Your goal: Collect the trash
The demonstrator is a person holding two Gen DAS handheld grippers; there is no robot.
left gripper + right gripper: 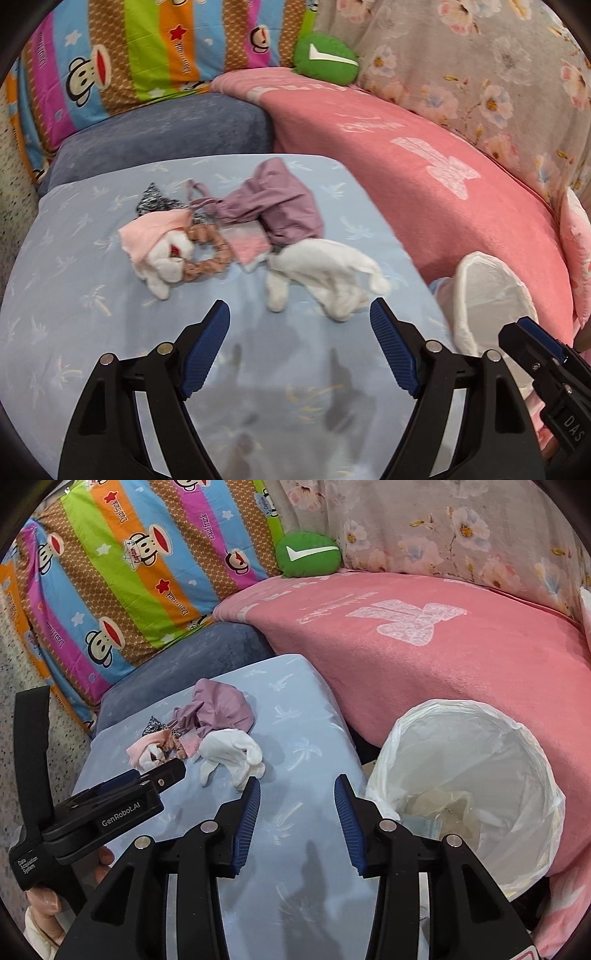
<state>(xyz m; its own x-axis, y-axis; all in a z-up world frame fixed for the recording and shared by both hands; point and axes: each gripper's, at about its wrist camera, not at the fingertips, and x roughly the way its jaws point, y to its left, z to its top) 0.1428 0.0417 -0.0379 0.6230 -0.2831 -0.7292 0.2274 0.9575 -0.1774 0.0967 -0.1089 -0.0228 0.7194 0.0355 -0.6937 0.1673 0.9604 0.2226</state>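
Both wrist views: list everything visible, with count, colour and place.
White cloth glove: 1, white, pale blue cushion, nearest the grippers.
Mauve drawstring pouch: 1, behind glove.
Brown scrunchie: 1, left of glove.
Pink-and-white cloth bundle: 1, leftmost.
Pale blue cushion: 1, centre.
White-lined trash bin: 1, right.
Pink blanket: 1, behind bin.
Green round cushion: 1, back.
Striped monkey-print pillow: 1, back left.
Left gripper: open.
Right gripper: open.

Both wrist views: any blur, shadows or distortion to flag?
Left wrist view: strong fisheye curve with dark corners, sharp left gripper, soft motion smear on the white cloth, gripper shadows on the blue cover. Right wrist view: same curve, crisper, right gripper shadow on the cover, mild sheen on the bin liner.
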